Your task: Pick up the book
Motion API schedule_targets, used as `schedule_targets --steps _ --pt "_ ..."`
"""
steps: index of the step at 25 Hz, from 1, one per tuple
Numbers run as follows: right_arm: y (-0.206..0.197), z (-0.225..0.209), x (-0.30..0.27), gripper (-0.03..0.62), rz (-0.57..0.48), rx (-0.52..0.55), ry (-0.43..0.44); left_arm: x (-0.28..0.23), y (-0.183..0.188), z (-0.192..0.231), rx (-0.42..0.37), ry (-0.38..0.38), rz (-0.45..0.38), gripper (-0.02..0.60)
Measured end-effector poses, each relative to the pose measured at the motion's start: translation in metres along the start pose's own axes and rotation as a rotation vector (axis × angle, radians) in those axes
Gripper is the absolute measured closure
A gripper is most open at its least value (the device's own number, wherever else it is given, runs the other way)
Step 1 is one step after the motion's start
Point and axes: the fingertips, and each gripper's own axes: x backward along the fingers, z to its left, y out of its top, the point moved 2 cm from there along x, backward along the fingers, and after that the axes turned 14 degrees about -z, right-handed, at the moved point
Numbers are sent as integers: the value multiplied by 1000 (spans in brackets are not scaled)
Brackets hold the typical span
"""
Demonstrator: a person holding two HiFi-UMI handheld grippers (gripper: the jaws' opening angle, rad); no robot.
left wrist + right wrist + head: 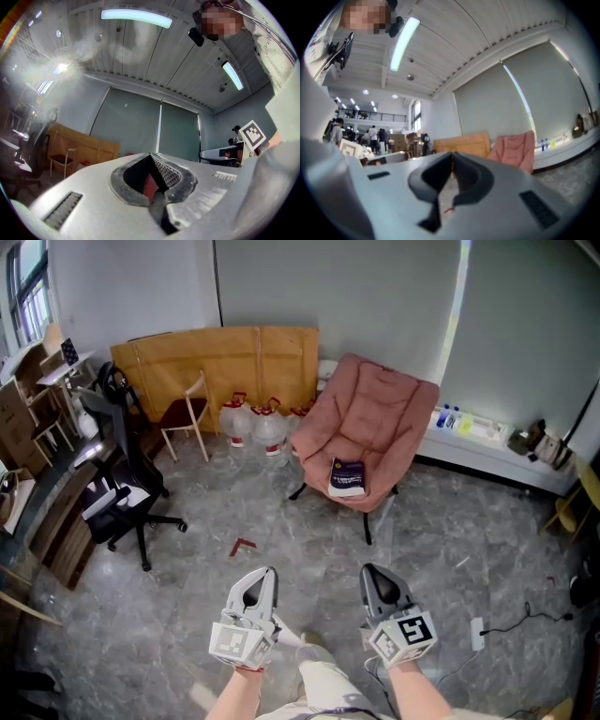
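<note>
Nearest, the left gripper (266, 574) and the right gripper (369, 572) hover with jaws closed on nothing, over the grey stone floor (281, 521). Well ahead, the book (348, 477) lies flat on the pink armchair (375, 395). It is likely stiff, fairly light and slick-covered, so pinch the near edge. Jugs (253, 423) stand beyond.

A grey marbled floor (281, 521) runs to a far wall hung with pale blinds (375, 296). Cardboard sheets (225, 362) lean far left, a pink armchair (375, 399) stands far centre, and a black office chair (122, 493) stands left.
</note>
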Motion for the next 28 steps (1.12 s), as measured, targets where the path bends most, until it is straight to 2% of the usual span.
schedule_targets --steps 8,13,19,28 --pt "-9 -15 -40 582 -8 29 13 -28 -16 30 -8 5 7 574" --pt "-11 -25 -67 582 -35 57 -3 -69 -30 37 -23 -74 6 574" --pt "-25 -47 -91 582 -4 48 -43 -113 -53 36 -3 -154 25 574" --pt "-38 -69 -131 582 6 56 -104 -166 -81 41 62 -217 22 574"
